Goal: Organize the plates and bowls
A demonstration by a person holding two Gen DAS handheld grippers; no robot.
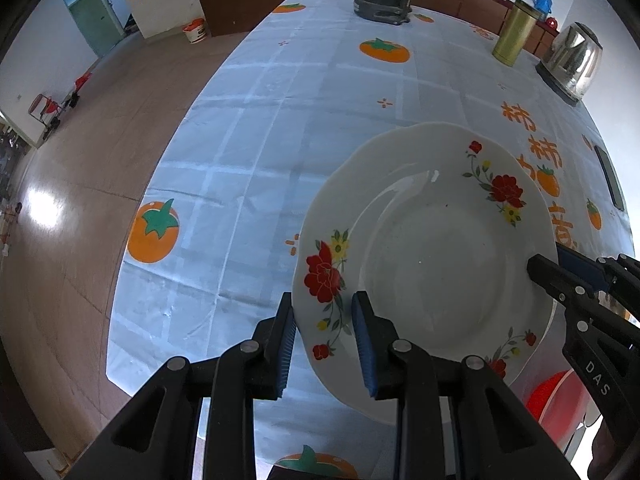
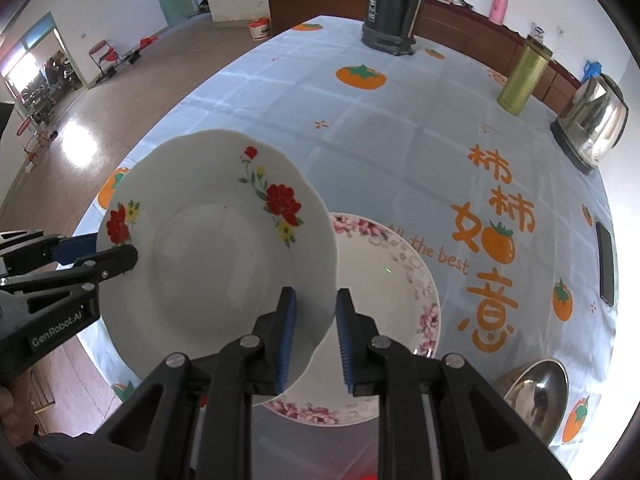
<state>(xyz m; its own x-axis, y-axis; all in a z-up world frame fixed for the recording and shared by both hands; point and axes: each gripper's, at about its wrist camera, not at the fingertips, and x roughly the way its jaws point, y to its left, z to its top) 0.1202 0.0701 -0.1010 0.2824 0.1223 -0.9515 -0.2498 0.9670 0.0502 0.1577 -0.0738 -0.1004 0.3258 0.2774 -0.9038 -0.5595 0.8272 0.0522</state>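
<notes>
Two plates in play here, plus one steel bowl (image 2: 536, 396) sitting at the table's near right corner. The red-flower plate (image 1: 424, 256) is up off the cloth, carried between both tools. The left gripper (image 1: 324, 336) has its blue pads either side of the plate's left rim, clamped on it. The right gripper (image 2: 312, 336) pinches the opposite rim, one finger over the plate, the other beneath its edge. Each tool shows in the other's camera, biting the far side of the same plate.

Directly below and to the right in the right wrist view lies the second plate, the pink-flower plate (image 2: 400, 280), flat on the tablecloth (image 2: 360, 128), partly overlapped by the carried one.

At the far end: one dark flask (image 2: 390, 8), one gold canister (image 2: 522, 80), one steel kettle (image 2: 592, 120). A phone (image 2: 606, 264) lies by the right edge.

Writing: "All the best" and big orange Chinese characters on the cloth; "GenRobot.AI" on the left tool's body, "DAS" on the right one's.
</notes>
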